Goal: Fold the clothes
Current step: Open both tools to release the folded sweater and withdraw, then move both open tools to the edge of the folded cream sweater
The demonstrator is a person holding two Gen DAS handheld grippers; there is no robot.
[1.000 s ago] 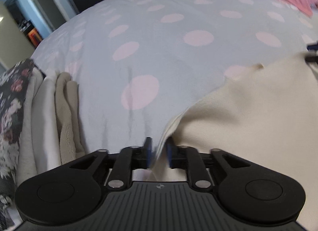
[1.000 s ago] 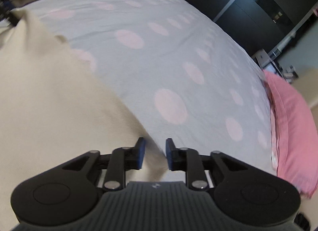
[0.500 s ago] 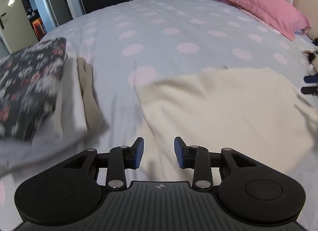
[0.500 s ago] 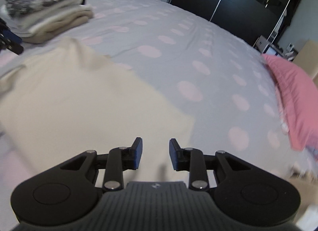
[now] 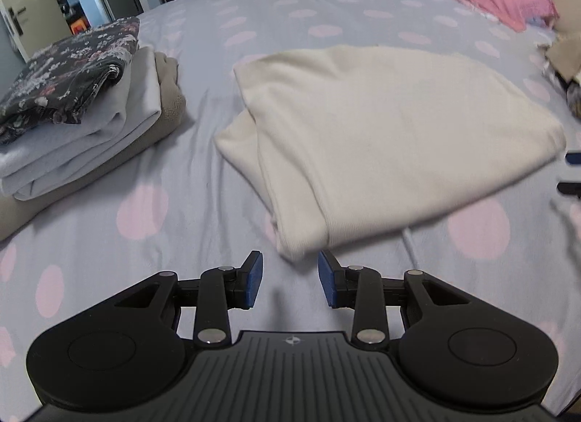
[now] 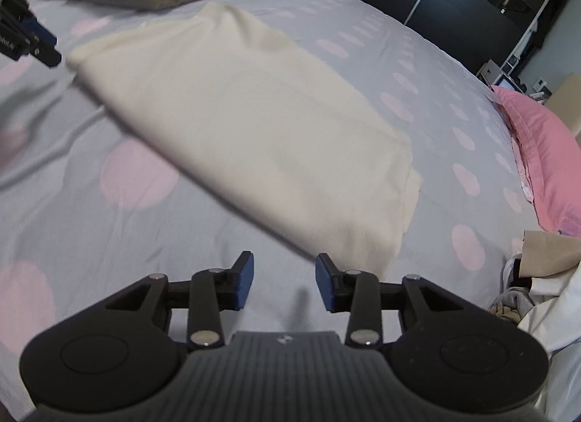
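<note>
1. Hovering over the bed (image 5: 189, 204), my left claw (image 5: 290, 278) and right claw (image 6: 284, 282) are both spread, holding nothing.
2. Folded cream cloth (image 5: 381, 131) lies flat just ahead of both.
3. Stack (image 5: 83, 102) sits left of it.

Left gripper (image 5: 287, 276) is hovering wide open, nothing in it, just short of the folded cream knit garment (image 5: 381, 131) lying on the polka-dot grey bedspread (image 5: 145, 240); stack of folded clothes (image 5: 83, 102) is sitting off left.

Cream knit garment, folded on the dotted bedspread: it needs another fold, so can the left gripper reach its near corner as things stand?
Probably yes. The left gripper has open jaws just short of the cream knit garment, with only bare bedspread between.
</note>
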